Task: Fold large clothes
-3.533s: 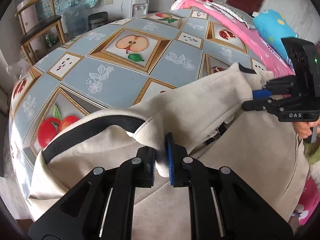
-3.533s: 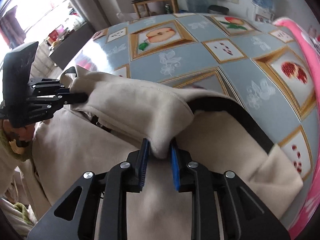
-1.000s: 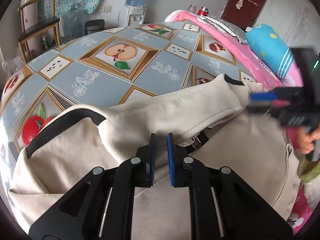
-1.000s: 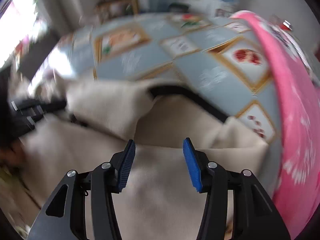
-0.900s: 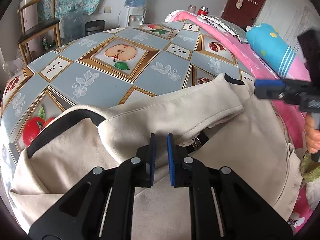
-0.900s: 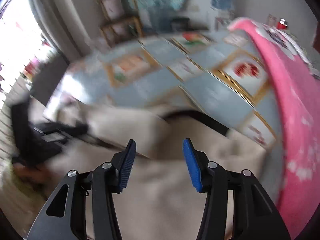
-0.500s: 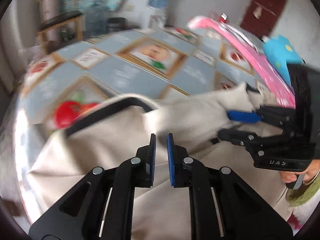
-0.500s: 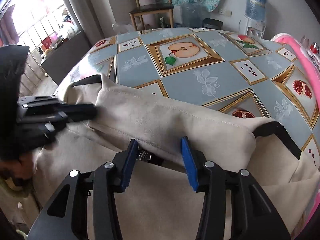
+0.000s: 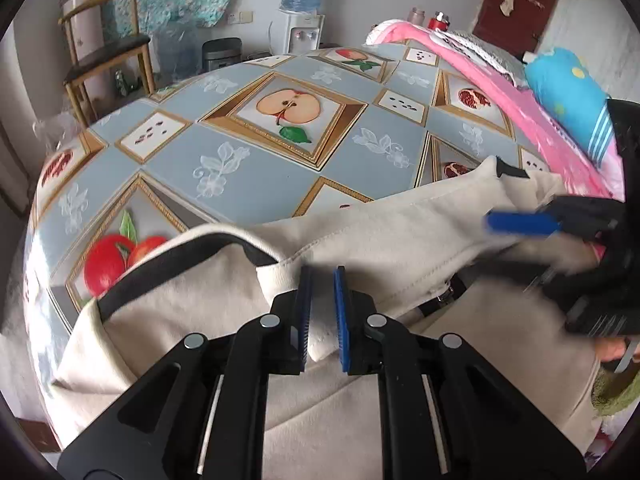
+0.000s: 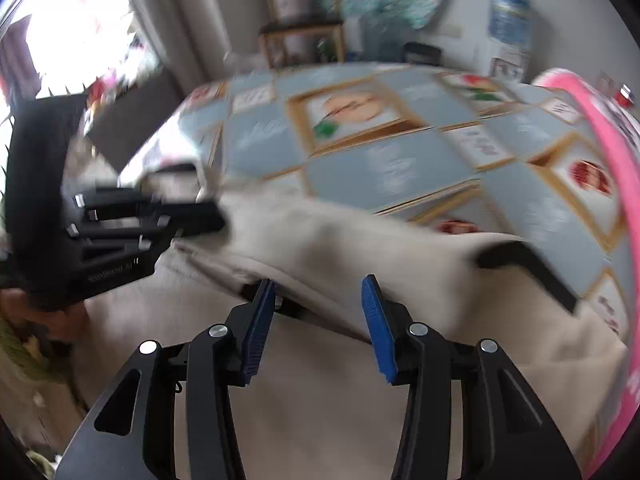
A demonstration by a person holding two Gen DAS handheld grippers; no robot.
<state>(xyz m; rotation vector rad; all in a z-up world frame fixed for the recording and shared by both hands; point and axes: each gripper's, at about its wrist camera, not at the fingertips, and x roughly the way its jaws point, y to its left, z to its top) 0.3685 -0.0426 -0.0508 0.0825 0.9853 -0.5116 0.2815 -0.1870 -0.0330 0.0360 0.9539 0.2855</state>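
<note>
Lying on the fruit-print tablecloth (image 9: 256, 184) is the cream jacket (image 9: 400, 236) with black trim, its folded flap on top. Left gripper (image 9: 320, 312) is nearly closed, the flap's edge sitting between its blue pads. Right gripper (image 10: 316, 324) is about half open, holding nothing, flap edge right ahead.

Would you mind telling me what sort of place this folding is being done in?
Most likely a room in someone's home, a bedroom or living space. A water dispenser and a wooden chair stand by the wall, and pink bedding lies beside the table's fruit-print cloth.
</note>
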